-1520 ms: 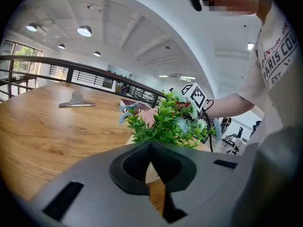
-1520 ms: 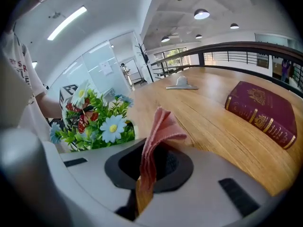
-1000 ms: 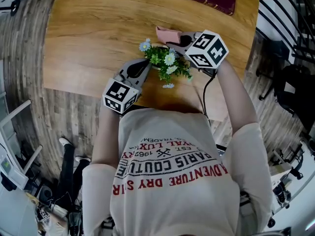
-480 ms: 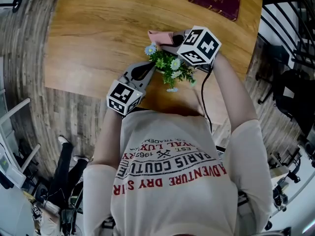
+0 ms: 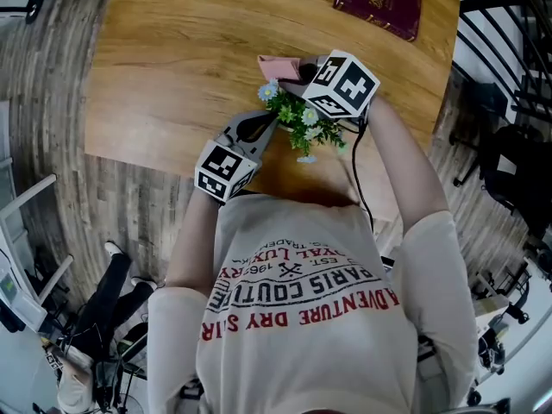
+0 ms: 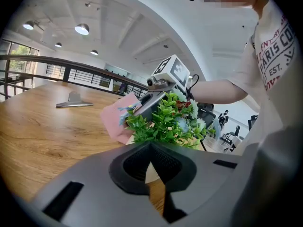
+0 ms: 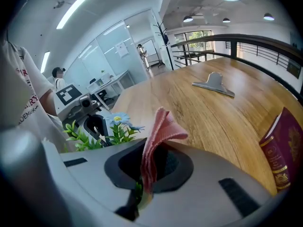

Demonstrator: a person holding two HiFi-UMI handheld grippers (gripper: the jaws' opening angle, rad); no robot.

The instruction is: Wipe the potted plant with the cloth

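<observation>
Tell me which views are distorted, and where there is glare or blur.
Head view: the table edges bow outward, light is even. Left gripper view: round dark corners, a ceiling lamp glares. Right gripper view: same fisheye; the close cloth looks slightly soft.

My T-shirt (image 5: 297, 291), centre of head view, print upside down: "PARIS COUTU", "ADVENTURE DRY", "EST. 1962". Same shirt, upper right of left gripper view: "PARIS CO", "EST." Maroon booklet (image 5: 378, 3), upper right: gold print unreadable
</observation>
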